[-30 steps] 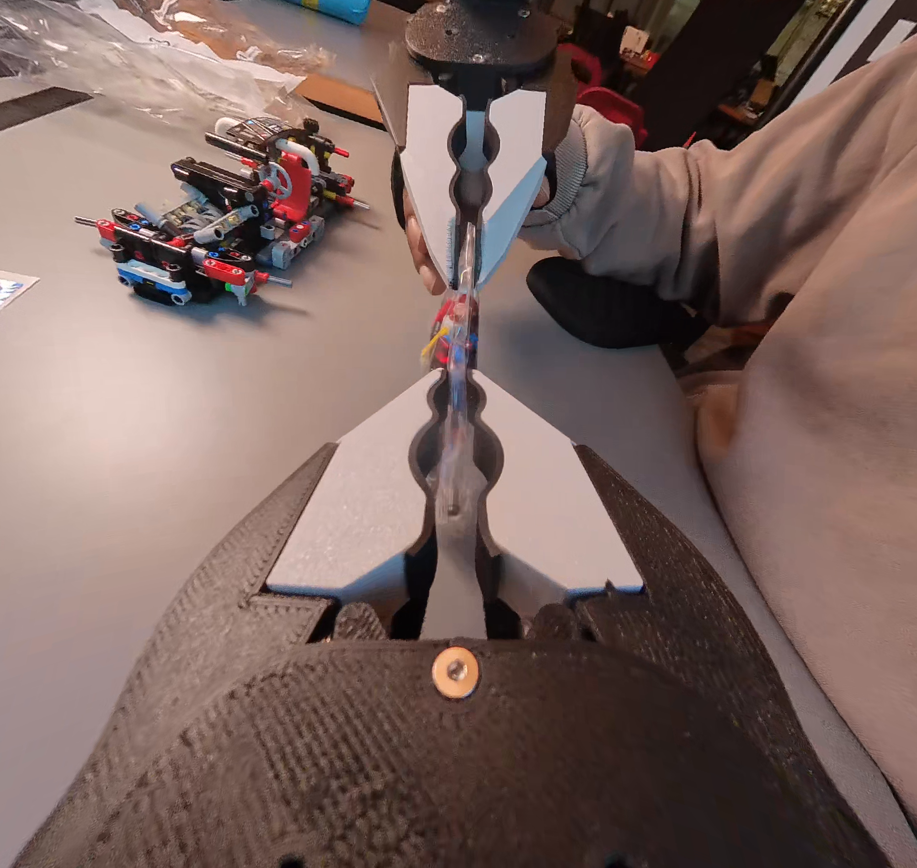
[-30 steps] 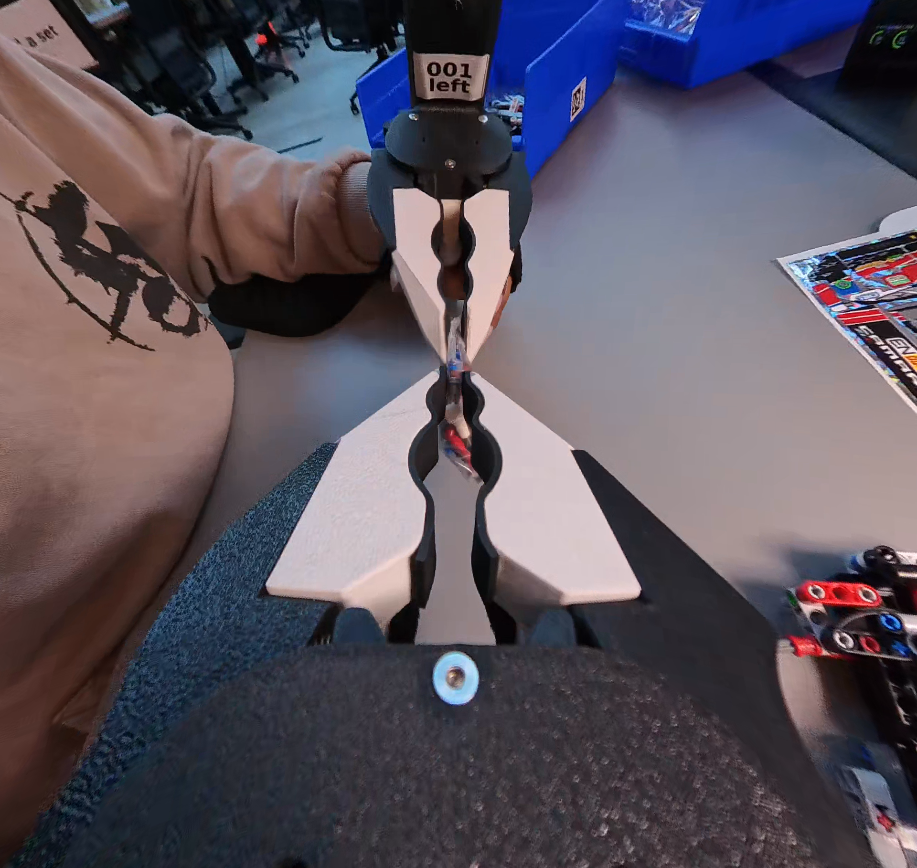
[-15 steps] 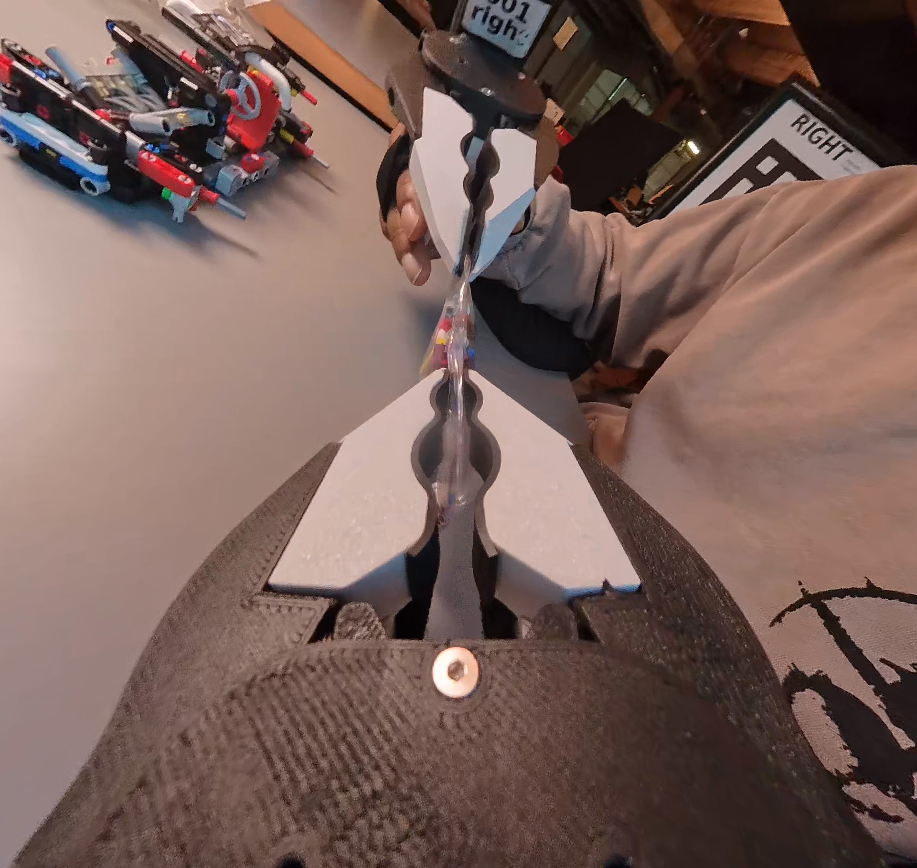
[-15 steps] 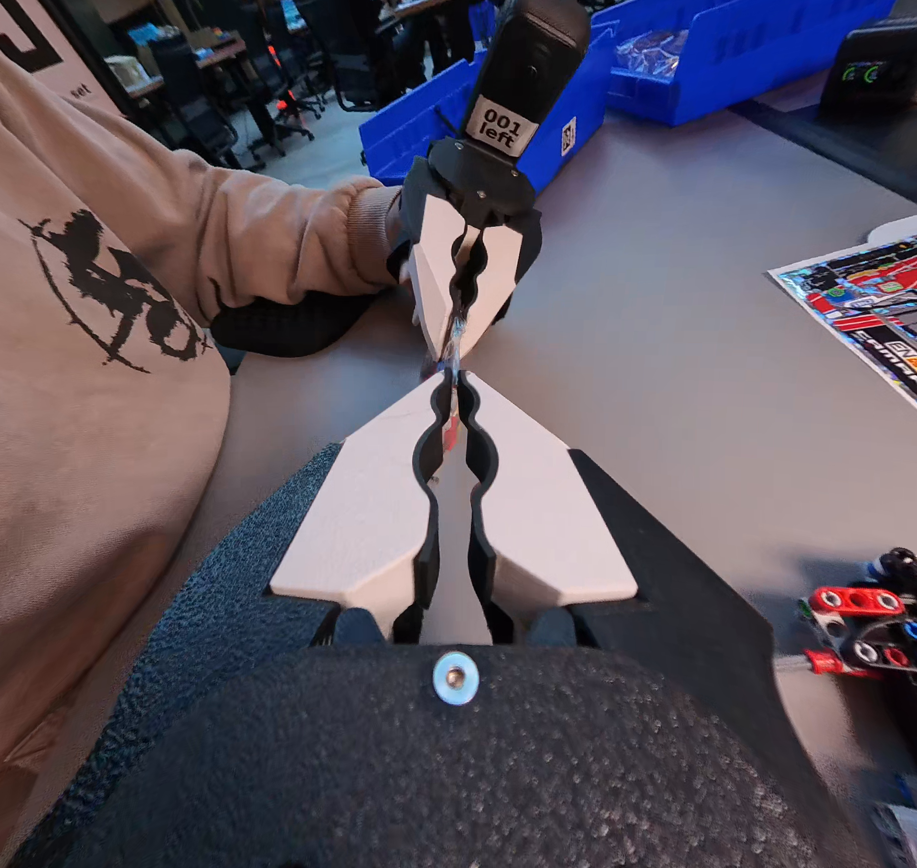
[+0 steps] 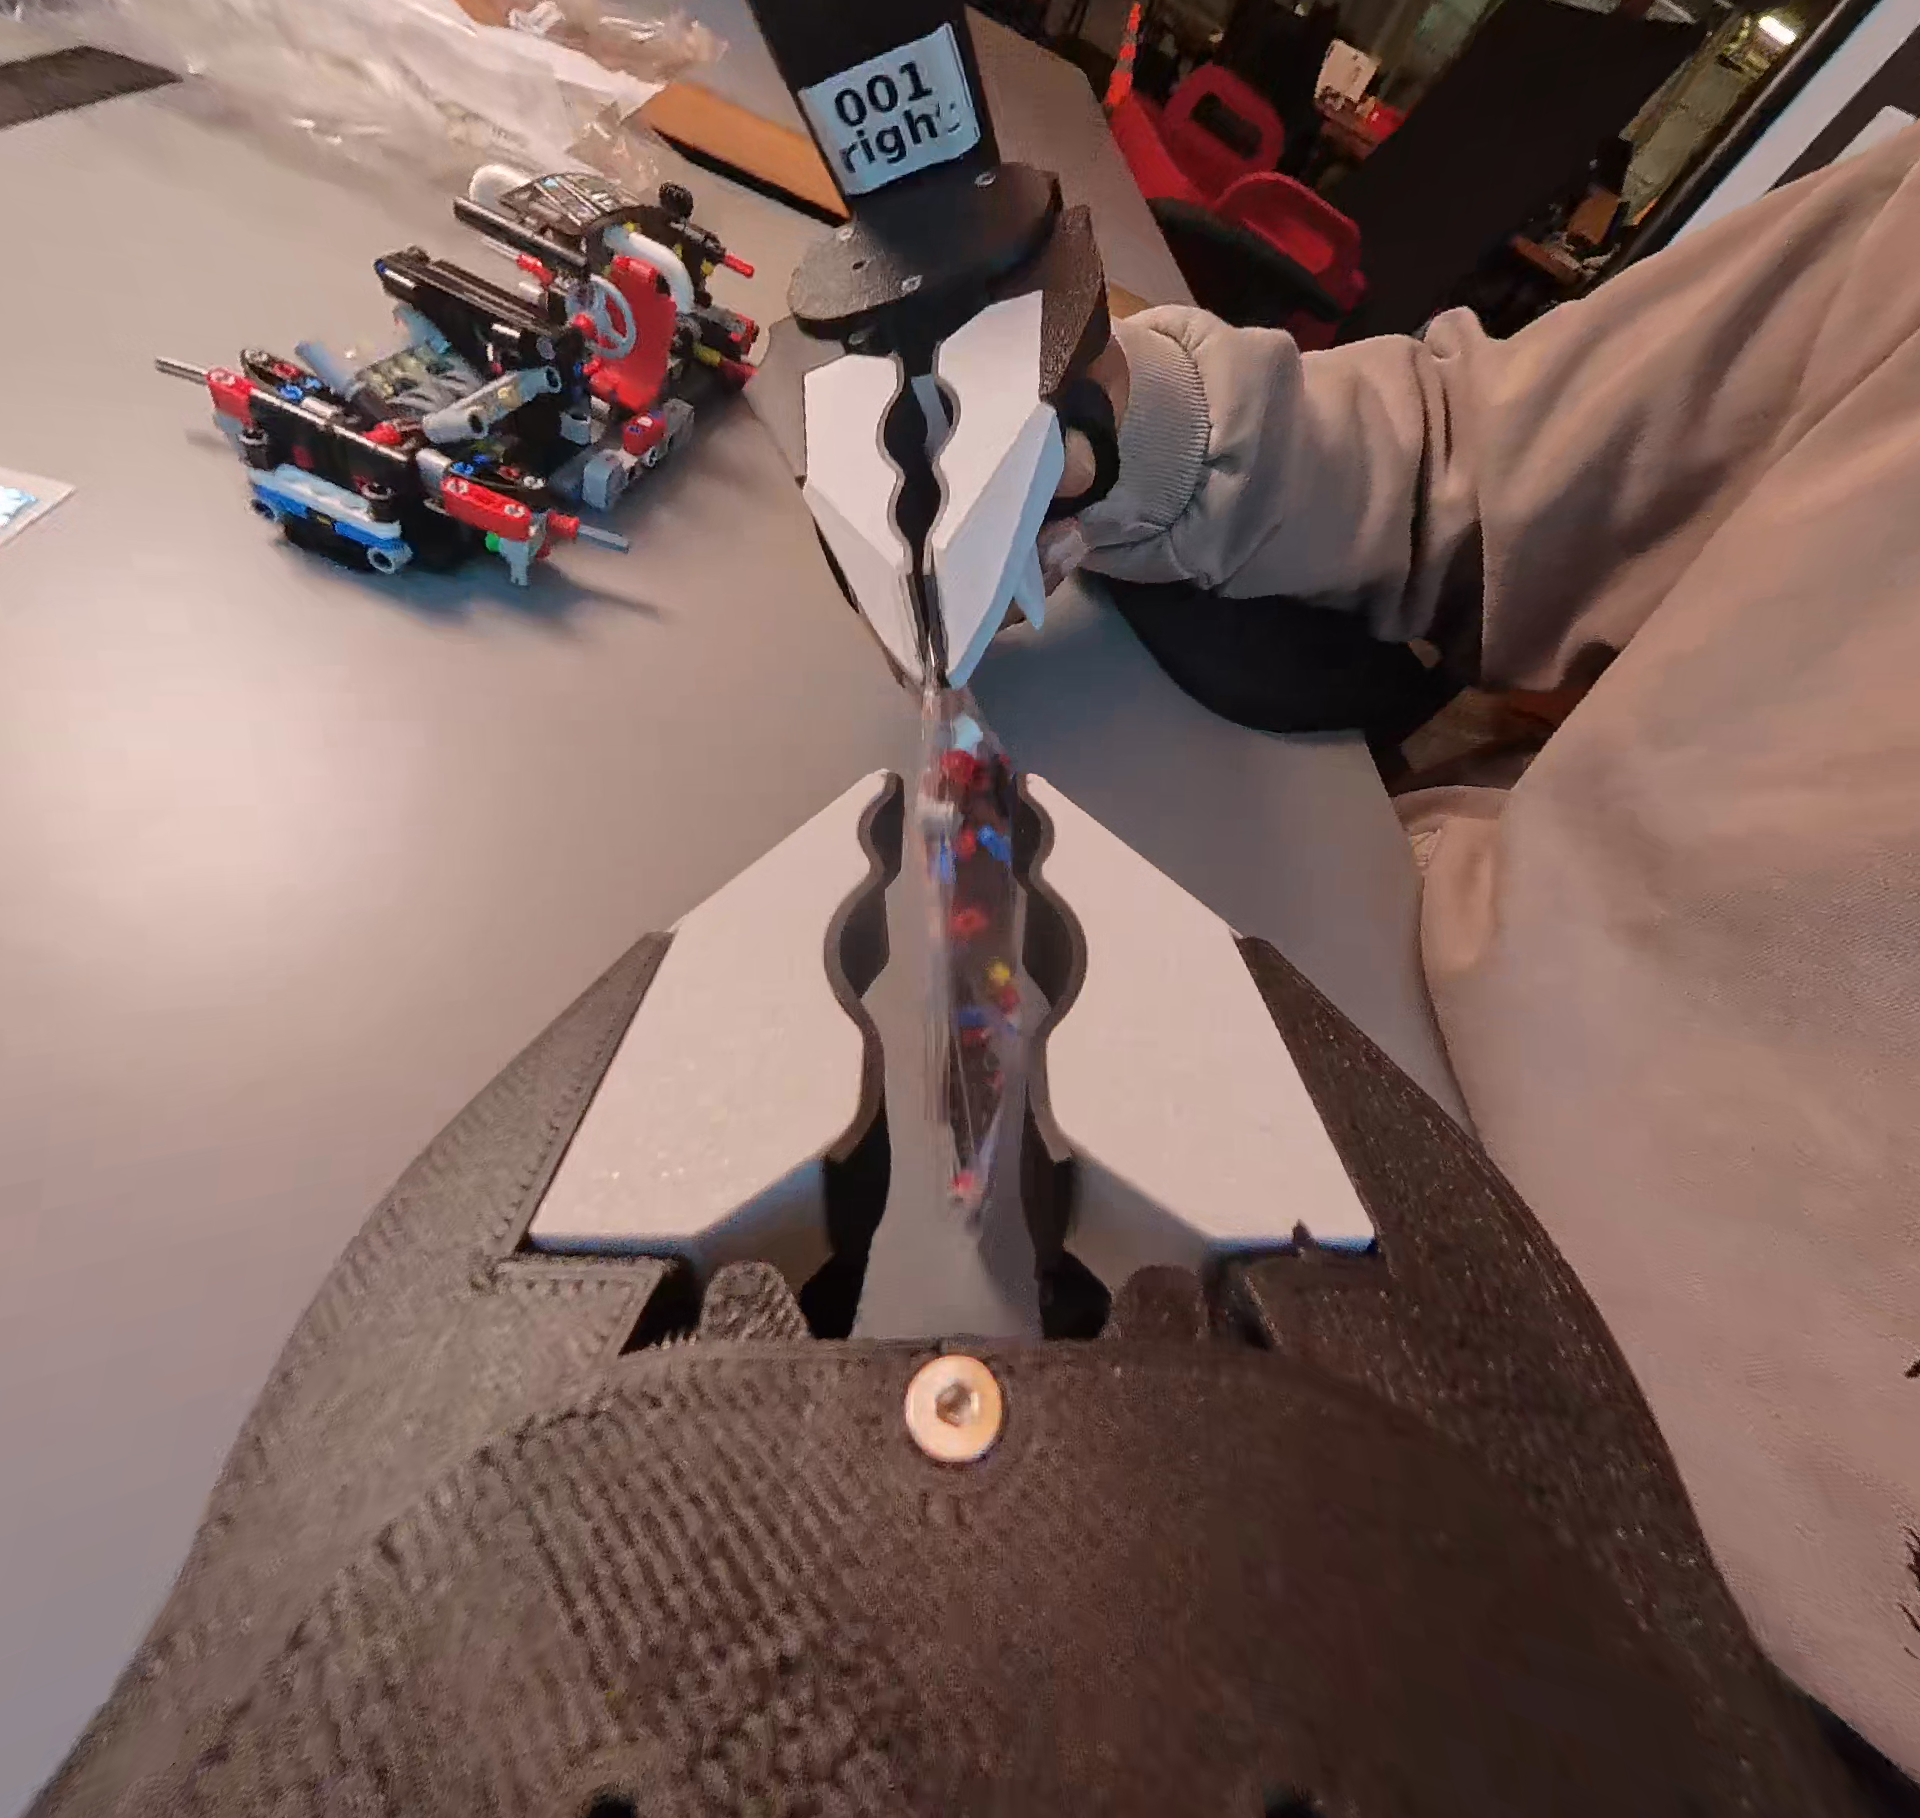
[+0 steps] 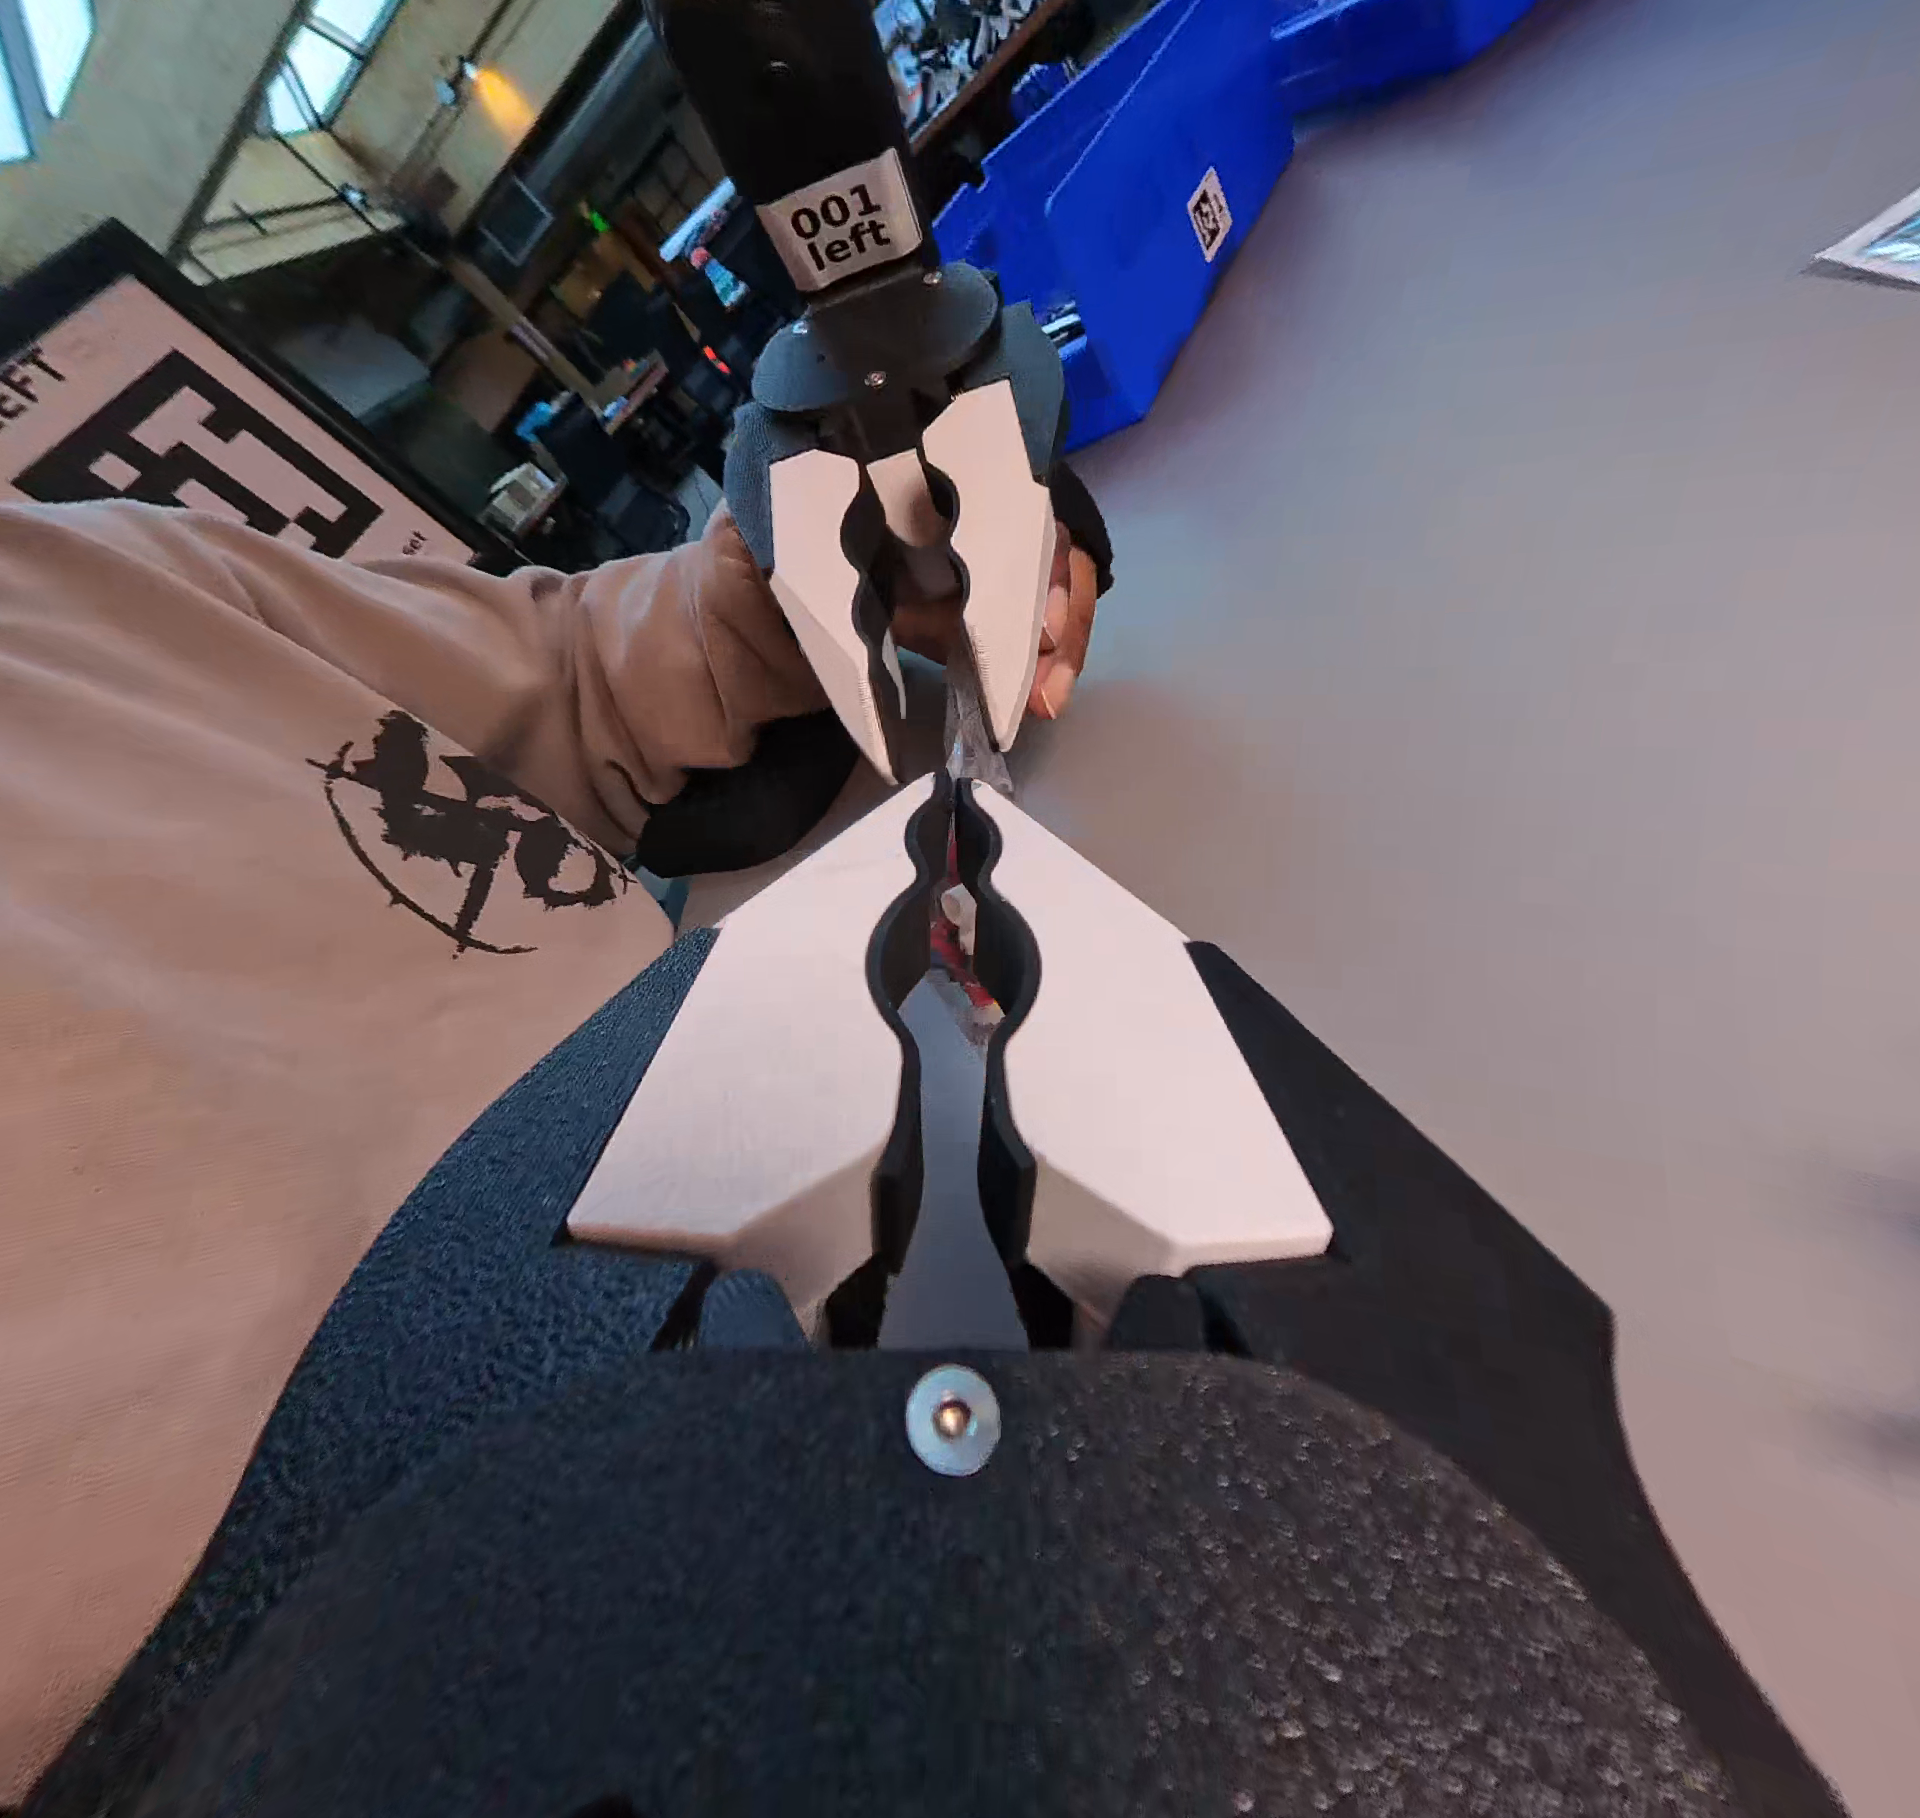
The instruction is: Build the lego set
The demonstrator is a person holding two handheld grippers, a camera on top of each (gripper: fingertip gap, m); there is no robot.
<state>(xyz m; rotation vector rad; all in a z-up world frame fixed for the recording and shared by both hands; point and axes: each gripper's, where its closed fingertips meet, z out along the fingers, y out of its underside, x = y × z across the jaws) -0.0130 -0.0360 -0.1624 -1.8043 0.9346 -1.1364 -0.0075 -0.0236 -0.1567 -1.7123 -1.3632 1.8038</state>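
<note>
In the left wrist view, the left gripper (image 5: 951, 781) has let go: its fingers, clenched on the clear bag of small parts (image 5: 971, 947) a moment ago, now stand apart around it. The right gripper (image 5: 928, 672) pinches the bag's top. Beyond the bag, on the grey bench (image 5: 312, 833), sits the half-built lego car (image 5: 468, 428).

The right wrist view hides the car but shows blue bins (image 6: 1164, 241) behind the left gripper (image 6: 940, 740); the right gripper (image 6: 954, 789) is clamped on the bag (image 6: 961, 947).
</note>
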